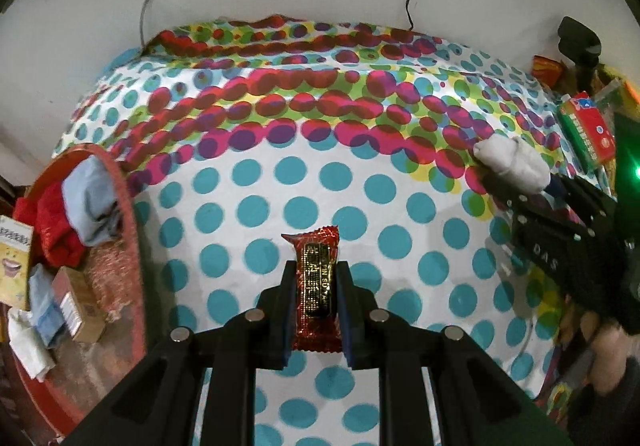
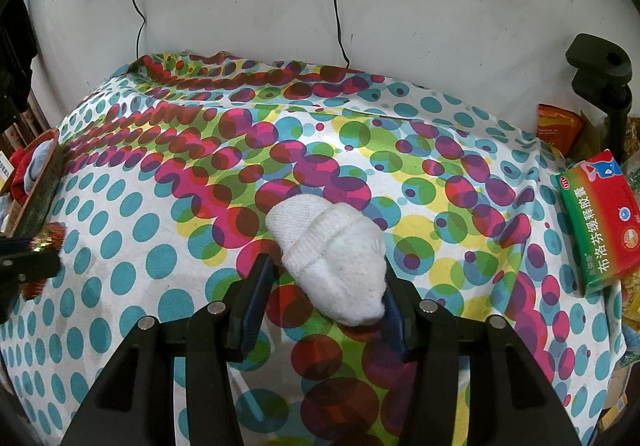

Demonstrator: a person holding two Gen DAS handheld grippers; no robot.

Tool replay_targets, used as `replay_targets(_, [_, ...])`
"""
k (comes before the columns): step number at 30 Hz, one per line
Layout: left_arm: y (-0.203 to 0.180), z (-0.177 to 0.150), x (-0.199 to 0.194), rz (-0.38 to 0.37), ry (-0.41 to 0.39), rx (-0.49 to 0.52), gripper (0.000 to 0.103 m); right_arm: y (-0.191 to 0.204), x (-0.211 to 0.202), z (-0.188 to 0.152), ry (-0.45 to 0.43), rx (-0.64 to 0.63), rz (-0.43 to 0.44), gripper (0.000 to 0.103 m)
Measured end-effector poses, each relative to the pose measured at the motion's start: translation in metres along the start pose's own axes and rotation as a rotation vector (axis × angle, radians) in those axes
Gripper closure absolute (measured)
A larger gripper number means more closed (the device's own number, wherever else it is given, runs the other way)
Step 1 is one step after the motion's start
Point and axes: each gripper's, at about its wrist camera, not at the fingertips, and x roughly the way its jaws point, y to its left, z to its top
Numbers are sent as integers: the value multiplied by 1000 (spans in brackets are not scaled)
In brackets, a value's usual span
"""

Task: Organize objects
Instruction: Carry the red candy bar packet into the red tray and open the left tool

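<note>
**A:** Why is the left hand-held gripper (image 1: 313, 286) squeezed so tight?

**B:** It has the red foil snack packet with the gold-and-black label (image 1: 316, 286) pinched upright between its blue pads, in the lower middle of the left wrist view. A thin, slippery wrapper needs nearly closed jaws or it would slide out. It hangs above the counter's dotted tablecloth (image 1: 280, 190), not resting on it.

**A:** And where would it go?

**B:** My guess is the round red basket (image 1: 134, 242) at the left edge of that view. It already holds a blue cloth (image 1: 90, 202), red fabric, and a small brown carton (image 1: 78, 304), so it looks like the collecting place.

**A:** What about the right hand-held gripper (image 2: 326, 288)?

**B:** Its jaws stand partly apart, wide enough for a bulkier thing: the rolled white knitted sock (image 2: 332, 254), in the centre of the right wrist view. The right pad presses the sock's side; on the left I see a small gap, so I cannot tell whether the grip is firm.

**A:** Anything left unsorted?

**B:** A red-and-green medicine box (image 2: 600, 222) lies at the right edge of the tablecloth.
</note>
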Motion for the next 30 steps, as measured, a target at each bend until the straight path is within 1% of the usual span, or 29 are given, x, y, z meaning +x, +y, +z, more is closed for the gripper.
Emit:
replay_targets(2, [6, -2, -10, 4, -10, 5, 85, 0, 0, 0, 0, 0, 0, 54])
replay_targets(7, [20, -12, -24, 13, -30, -28, 85, 0, 0, 1, 0, -2, -2, 54])
replay_targets(9, [18, -8, -20, 30, -44, -37, 85, 0, 0, 1, 0, -1, 0, 54])
replay_targets(15, [49, -18, -34, 48, -68, -102, 85, -1, 0, 2, 1, -4, -2, 54])
replay_targets(24, [95, -36, -37, 87, -62, -190, 85, -2, -1, 2, 1, -9, -10, 54])
replay_targets(30, [119, -46, -33, 117, -52, -220, 85, -3, -1, 3, 1, -12, -13, 55])
